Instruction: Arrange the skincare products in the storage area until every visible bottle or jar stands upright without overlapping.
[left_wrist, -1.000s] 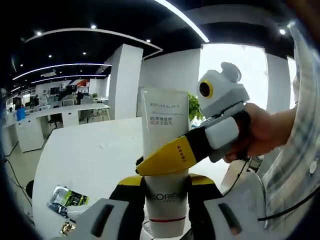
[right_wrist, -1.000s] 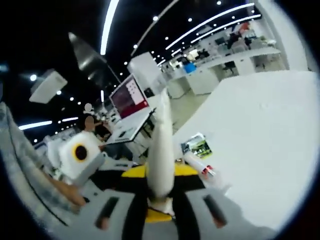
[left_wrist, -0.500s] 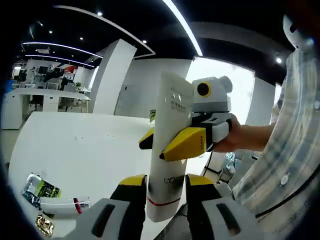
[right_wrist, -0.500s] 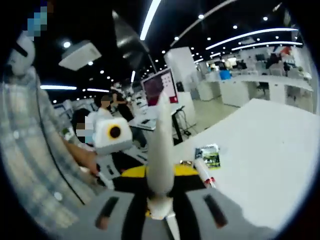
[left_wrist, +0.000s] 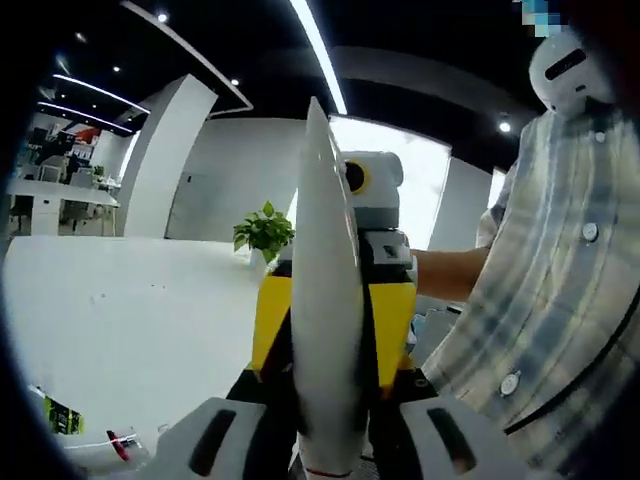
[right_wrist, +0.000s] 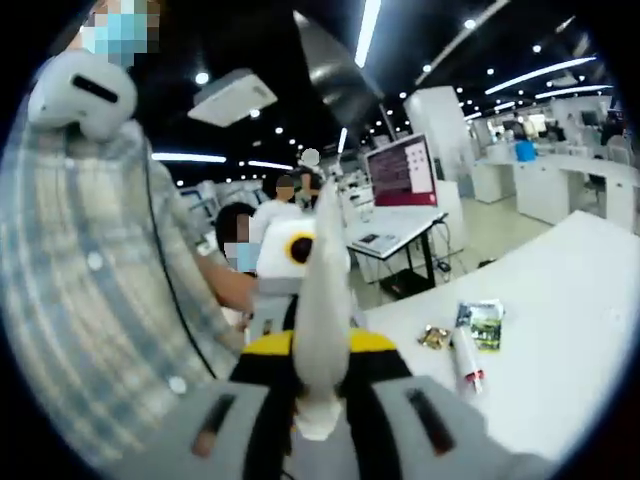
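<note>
White cosmetic tube (left_wrist: 326, 330) held off the table between both grippers, long axis running up the left gripper view, crimped flat end topmost, cap end down between the jaws; seen edge-on here, so reads as a thin blade tapering to a point; same tube in the right gripper view (right_wrist: 322, 300), again edge-on, crimp up, wider base down low. Plain white, smooth plastic; thin red band just visible near the bottom edge in the left gripper view; printed face turned away, text unreadable.

Left gripper (left_wrist: 328, 440) jaws closed onto the lower part of the tube, one each side, touching; right gripper (left_wrist: 335, 320) comes in behind the tube, yellow pads flanking it mid-length, clamped on too. Right gripper's own jaws (right_wrist: 318, 395) tight around the tube base; left gripper (right_wrist: 300, 290) shows beyond the tube, facing back.

White table (left_wrist: 130, 320) below and left, wide bare surface; far edge runs toward a potted plant (left_wrist: 264, 230). Another tube with a red band (right_wrist: 464, 360) lying flat on the table near its corner, a green sachet (right_wrist: 484, 322) and a small gold packet (right_wrist: 434, 336) just beside it; table edge close to those items. Person in a plaid shirt (left_wrist: 540, 300) directly behind the grippers.
</note>
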